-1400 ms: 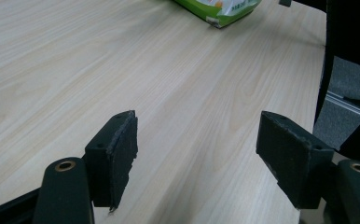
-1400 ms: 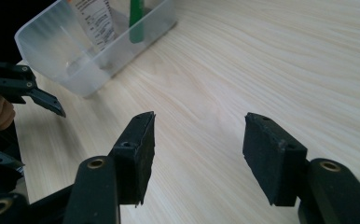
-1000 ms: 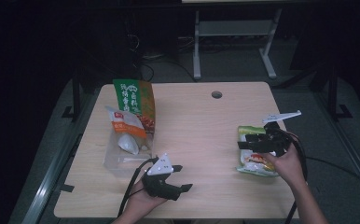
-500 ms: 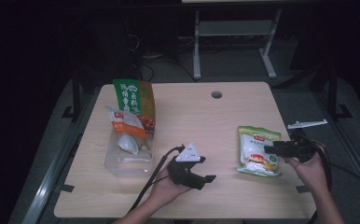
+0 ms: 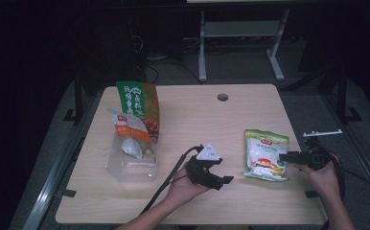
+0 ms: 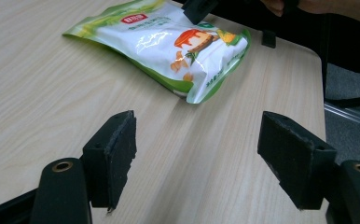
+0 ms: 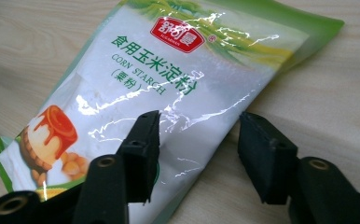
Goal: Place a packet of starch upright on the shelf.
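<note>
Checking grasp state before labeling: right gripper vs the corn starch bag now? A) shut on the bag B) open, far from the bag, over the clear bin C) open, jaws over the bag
C: the right gripper has its jaws apart above the corn starch bag, nothing clamped.

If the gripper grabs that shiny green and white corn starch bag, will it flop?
Probably. The shiny green and white corn starch bag lies flat and puffy, so it would likely sag. Its glossy film looks slippery. Powder inside may shift.

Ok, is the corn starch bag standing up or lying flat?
Lying flat. The corn starch bag rests face up on the table, label readable, with the right claw open over it.
</note>
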Action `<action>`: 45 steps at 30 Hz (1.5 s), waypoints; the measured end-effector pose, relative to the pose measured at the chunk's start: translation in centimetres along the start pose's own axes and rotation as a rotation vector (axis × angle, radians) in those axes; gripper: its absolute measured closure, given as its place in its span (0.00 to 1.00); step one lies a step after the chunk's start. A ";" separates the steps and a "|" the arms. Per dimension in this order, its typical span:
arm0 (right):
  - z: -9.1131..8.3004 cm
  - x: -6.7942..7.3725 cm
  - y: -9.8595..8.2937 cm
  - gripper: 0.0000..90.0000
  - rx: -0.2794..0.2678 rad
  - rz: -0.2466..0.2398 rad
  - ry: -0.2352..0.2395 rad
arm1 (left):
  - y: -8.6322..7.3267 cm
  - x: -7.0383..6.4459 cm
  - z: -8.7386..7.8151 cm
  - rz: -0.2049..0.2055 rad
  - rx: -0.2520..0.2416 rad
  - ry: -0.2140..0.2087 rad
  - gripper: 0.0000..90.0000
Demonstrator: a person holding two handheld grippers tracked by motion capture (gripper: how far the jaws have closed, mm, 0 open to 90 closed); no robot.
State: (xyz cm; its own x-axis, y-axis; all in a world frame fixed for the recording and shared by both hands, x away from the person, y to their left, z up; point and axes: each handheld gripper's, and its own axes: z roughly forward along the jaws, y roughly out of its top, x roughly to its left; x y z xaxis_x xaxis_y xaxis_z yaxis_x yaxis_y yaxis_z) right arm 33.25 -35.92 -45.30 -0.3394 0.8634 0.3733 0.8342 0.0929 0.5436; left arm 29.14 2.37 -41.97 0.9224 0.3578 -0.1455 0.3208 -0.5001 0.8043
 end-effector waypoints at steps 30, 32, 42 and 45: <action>0.9 0.7 -0.2 0.94 0.055 0.007 0.104 | 0.7 0.9 2.4 -0.058 0.013 -0.036 0.31; 0.6 1.3 -0.1 0.95 0.054 -0.019 0.074 | 0.7 1.0 2.5 -0.068 0.019 -0.043 0.31; -1.0 3.9 0.1 0.97 -0.044 -0.132 0.103 | 0.9 1.8 3.0 -0.108 0.005 -0.040 0.31; -1.9 5.2 0.5 0.97 -0.083 -0.185 0.128 | 1.0 2.1 3.2 -0.109 0.006 -0.037 0.31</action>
State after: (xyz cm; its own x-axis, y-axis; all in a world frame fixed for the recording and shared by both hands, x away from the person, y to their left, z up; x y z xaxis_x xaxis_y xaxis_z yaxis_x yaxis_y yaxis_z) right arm 31.04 -32.28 -41.70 -0.5400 0.7649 0.3513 0.7158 0.1979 0.6696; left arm 32.08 0.06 -43.28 0.8892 0.3808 -0.2536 0.4212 -0.4646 0.7790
